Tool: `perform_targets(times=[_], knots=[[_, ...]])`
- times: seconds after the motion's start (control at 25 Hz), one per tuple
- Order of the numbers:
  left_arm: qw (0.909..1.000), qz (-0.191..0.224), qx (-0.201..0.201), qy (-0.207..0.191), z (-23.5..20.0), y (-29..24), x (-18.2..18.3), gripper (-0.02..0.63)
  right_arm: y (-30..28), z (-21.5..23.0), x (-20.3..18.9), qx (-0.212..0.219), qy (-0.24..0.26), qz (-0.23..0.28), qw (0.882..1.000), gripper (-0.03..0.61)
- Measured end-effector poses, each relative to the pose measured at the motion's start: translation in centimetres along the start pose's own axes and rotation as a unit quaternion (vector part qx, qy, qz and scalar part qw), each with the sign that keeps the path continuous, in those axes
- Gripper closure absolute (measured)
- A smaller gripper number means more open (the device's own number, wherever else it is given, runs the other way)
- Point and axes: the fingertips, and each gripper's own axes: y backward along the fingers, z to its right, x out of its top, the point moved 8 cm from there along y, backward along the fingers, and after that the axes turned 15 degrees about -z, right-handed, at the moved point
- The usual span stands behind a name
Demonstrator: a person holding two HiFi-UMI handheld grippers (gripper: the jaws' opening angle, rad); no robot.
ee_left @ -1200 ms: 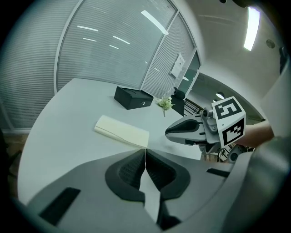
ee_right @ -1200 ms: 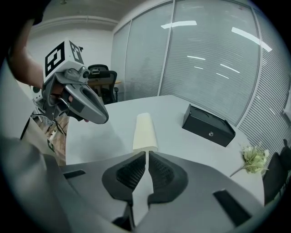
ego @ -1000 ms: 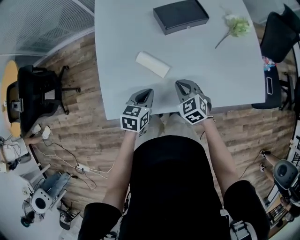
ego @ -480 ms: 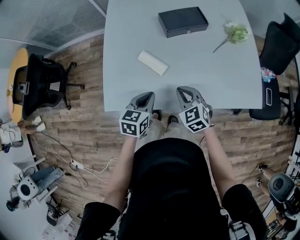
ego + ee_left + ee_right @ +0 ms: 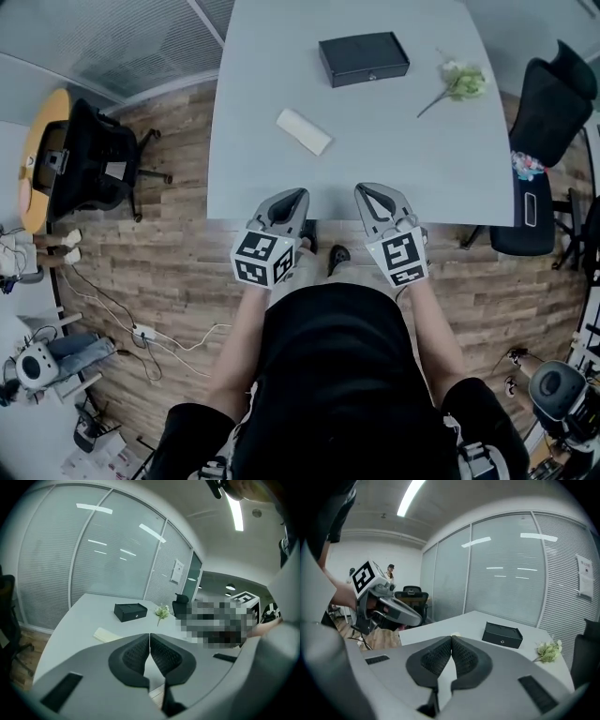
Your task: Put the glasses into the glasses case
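Two grippers wait at the near edge of the surface (image 5: 262, 75) in the head view. The left gripper (image 5: 295, 194) and right gripper (image 5: 367, 190) have lifted and drawn back toward the person since a second ago, when their tips reached over the surface. The black glasses case (image 5: 364, 58) lies closed well beyond them, a cream roll (image 5: 303, 130) left of the case and nearer the person, a flower sprig (image 5: 459, 82) to the case's right. No glasses show.

The left gripper view has its jaws pressed tip to tip on nothing, the case (image 5: 131, 611) well ahead.

The right gripper view shows the same: jaws together, empty, the case (image 5: 502, 635) ahead and untouched.

The task looks barely begun. The raised grippers probably precede a first reach, and the glasses must still be found.
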Motion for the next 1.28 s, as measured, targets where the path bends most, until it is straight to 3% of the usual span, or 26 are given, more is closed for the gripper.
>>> perform_targets(times=[0.28,0.56,1.28], knots=[[0.9982,0.054,0.013,-0.020,2.1,4.4,1.9,0.589,4.5,0.5,1.6,0.013,-0.061,0.057,0.996,0.560],[0.9950,0.094,0.024,-0.020,2.3,7.4,2.8,0.589,6.9,0.3,3.4,0.021,-0.075,0.088,0.993,0.560],[0.9959,0.087,0.010,-0.019,3.9,7.7,1.8,0.589,9.5,-0.4,2.6,0.015,-0.095,0.099,0.990,0.563]])
